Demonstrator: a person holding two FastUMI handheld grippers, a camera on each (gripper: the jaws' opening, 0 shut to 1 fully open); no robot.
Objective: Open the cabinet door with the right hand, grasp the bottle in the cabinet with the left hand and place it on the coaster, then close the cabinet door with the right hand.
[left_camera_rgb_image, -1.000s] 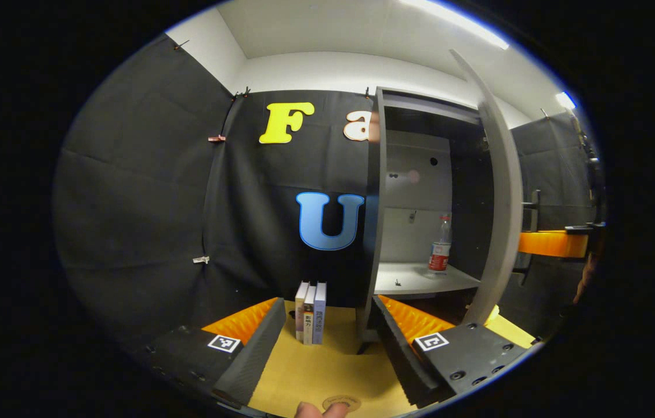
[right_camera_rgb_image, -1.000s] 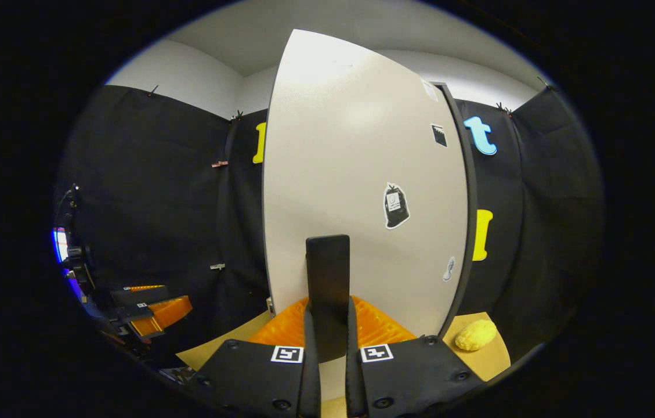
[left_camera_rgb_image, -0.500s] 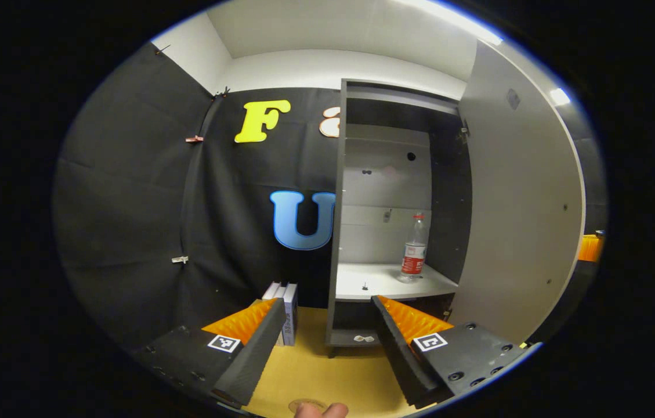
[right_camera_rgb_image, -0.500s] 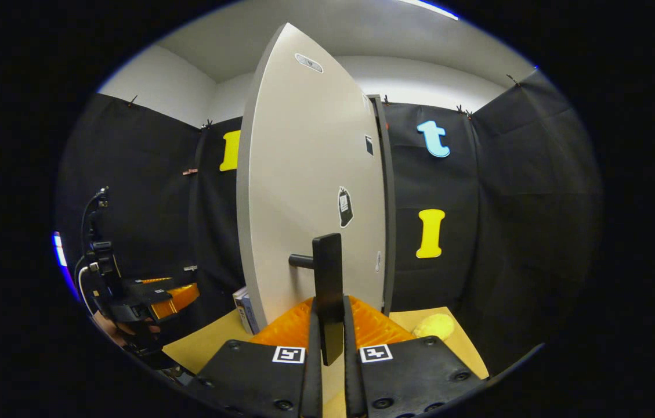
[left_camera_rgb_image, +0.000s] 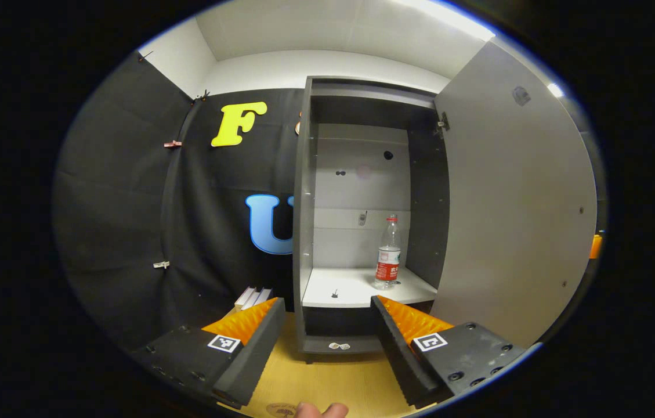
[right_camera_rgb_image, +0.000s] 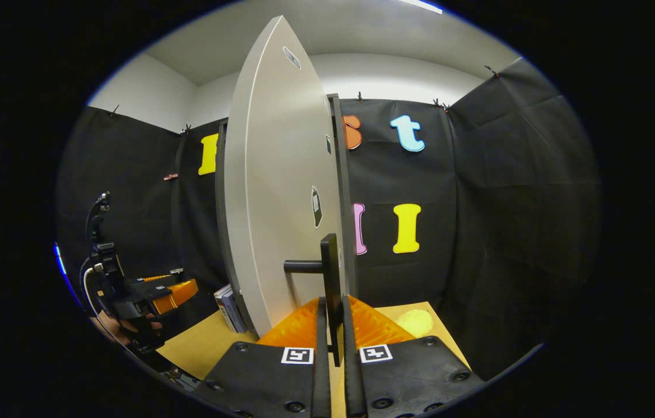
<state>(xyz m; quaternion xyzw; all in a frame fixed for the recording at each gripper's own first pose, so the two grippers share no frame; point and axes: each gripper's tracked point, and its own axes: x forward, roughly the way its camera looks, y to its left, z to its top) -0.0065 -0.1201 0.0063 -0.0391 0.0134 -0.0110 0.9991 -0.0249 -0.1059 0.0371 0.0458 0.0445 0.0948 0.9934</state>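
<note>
Nearest, the right gripper (right_camera_rgb_image: 331, 342) has its fingers pinched on the handle (right_camera_rgb_image: 330, 284) of the door (right_camera_rgb_image: 281, 191), which stands swung well open; the left gripper (left_camera_rgb_image: 327, 334) has its fingers spread wide with nothing between them, aimed at the cabinet (left_camera_rgb_image: 362, 174) over the tabletop (left_camera_rgb_image: 327, 380). The coaster (left_camera_rgb_image: 281, 410) lies at the near edge of the tabletop. Farther in, the bottle (left_camera_rgb_image: 388, 254) stands upright on the shelf (left_camera_rgb_image: 356, 287), toward its right side, near the inner wall. It looks like thin clear plastic, probably light and easily dented, and smooth; a gentle grip at the labelled waist, below the red cap, seems safest.
</note>
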